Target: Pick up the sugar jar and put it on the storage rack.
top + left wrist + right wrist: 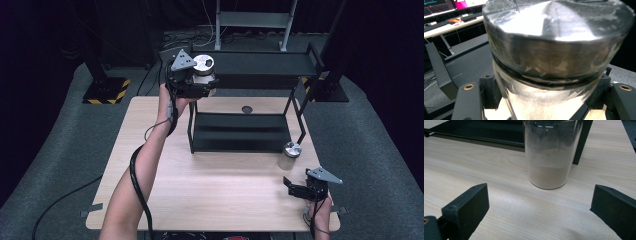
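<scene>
My left gripper (pixel 200 89) up at rack (pixel 260 64) top shelf's left end, jaws clamped on jar (pixel 204 70), silver lid up, glass body pinched between them. My right gripper (pixel 300 189) low near table (pixel 210 190) right front corner, jaws spread wide, touching nothing. Second jar (pixel 551 152) upright ahead, just beside rack leg. Bare wood between jaws and jar.

Pale wooden table (pixel 210 190) on grey carpet (pixel 55 160); yellow-black striped stand base (pixel 106 91) at far left
</scene>
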A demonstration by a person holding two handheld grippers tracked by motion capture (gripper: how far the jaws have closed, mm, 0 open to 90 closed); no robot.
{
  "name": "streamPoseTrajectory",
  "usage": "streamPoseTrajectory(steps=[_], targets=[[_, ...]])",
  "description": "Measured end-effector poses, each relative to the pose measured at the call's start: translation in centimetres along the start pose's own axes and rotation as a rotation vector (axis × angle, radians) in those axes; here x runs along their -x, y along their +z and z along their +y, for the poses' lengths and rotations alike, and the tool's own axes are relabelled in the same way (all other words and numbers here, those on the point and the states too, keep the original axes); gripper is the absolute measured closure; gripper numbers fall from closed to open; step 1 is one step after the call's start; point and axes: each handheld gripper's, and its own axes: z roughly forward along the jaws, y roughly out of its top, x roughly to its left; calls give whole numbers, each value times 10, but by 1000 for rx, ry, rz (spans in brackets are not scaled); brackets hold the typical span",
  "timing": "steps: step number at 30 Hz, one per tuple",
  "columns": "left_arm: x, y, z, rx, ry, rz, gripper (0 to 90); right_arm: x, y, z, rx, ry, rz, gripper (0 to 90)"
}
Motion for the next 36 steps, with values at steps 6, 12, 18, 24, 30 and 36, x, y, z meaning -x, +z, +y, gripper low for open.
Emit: streamPoseTrajectory(steps=[6,12,18,24,30,36], targets=[[0,-1,6,10,3,1,304,0,0,0,1,0,0,5],[1,-2,14,16,11,6,304,-1,0,0,0,-1,-2,6],[1,-1,21,17,12,16,304,0,0,0,1,-1,-1,6],[-1,2,26,23,5,36,304,0,0,0,1,-1,0,6],[-6,6,32,17,-11,52,304,0,0,0,1,-2,1,6],[-11,13,38,9,-20,69,304,0,-1,0,2,-2,2,6]])
